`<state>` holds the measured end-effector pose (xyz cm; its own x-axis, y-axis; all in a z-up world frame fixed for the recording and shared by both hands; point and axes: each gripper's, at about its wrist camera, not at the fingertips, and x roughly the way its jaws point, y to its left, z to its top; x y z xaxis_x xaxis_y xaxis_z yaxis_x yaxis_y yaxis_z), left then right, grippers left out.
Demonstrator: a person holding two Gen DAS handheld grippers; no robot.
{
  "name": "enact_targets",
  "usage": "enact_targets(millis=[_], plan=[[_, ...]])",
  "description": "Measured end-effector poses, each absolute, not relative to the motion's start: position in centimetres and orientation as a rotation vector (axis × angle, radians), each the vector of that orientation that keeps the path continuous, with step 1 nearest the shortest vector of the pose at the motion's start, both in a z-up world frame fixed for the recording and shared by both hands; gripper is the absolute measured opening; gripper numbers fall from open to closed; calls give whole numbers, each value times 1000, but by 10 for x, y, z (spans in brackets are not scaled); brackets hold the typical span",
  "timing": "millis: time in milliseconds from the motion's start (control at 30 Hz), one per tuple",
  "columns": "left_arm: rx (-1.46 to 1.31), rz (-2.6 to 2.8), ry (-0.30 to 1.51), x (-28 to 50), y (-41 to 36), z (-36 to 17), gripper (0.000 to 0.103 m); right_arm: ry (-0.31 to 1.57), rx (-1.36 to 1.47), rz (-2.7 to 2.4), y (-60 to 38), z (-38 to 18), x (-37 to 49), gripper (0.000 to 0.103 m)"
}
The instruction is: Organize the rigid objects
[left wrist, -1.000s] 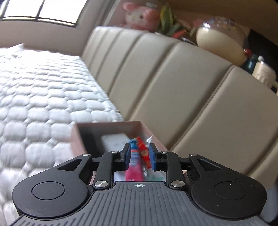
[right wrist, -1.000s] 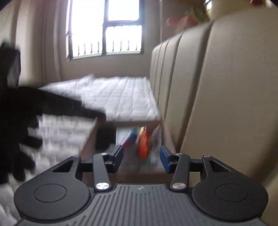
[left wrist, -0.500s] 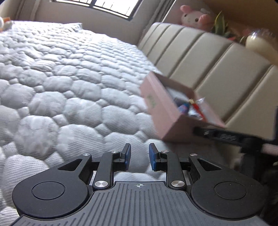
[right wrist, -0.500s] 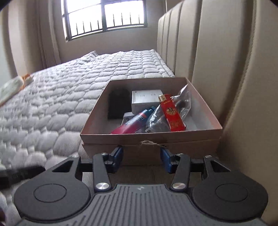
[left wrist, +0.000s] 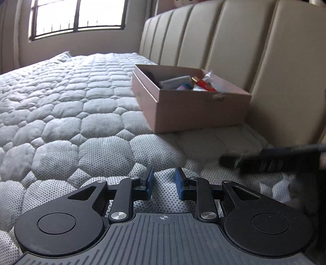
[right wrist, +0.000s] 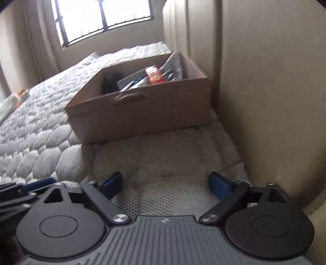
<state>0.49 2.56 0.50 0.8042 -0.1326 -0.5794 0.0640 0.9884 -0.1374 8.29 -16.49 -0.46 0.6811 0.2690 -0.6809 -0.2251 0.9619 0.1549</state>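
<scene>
Here a quilted white mattress [left wrist: 67, 114] meets a beige padded headboard [left wrist: 234, 40] under a barred window [left wrist: 77, 16]. The cardboard box [left wrist: 195, 110] of items sits on the mattress against the headboard. Left gripper [left wrist: 163, 183] narrowly parted, empty; right gripper [right wrist: 166, 183] opening wide, nothing between.

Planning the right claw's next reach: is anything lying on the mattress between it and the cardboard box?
Nothing visible: only bare mattress lies between the opening, empty right claw and the cardboard box.

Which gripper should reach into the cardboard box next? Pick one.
Right, probably. The right gripper faces the cardboard box head-on, jaws opening and empty; the left gripper sits narrower, off to the side.
</scene>
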Motion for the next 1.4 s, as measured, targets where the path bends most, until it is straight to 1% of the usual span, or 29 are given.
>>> enact_targets(millis=[133, 233, 367, 533, 633, 700, 900, 1100, 1400], plan=[[-166, -101, 634, 6, 24, 6, 25, 788, -59, 240, -147, -6, 80, 103], [-117, -77, 653, 9, 18, 4, 26, 778, -30, 225, -149, -7, 77, 103], [-109, -61, 659, 10, 17, 3, 28, 710, -22, 216, -149, -14, 67, 103], [-193, -89, 657, 13, 29, 1, 28, 689, -27, 219, -151, -14, 62, 103], [-243, -107, 666, 15, 37, 1, 25, 678, -31, 217, -150, -15, 61, 103], [-215, -96, 672, 16, 33, 2, 24, 679, -34, 215, -149, -15, 62, 103], [-58, -45, 670, 15, 10, 3, 24, 678, -32, 216, -149, -15, 61, 103], [-102, -41, 669, 16, 18, 2, 25, 678, -32, 216, -149, -16, 61, 103], [-89, -40, 664, 15, 16, 2, 25, 678, -32, 216, -149, -16, 61, 103]])
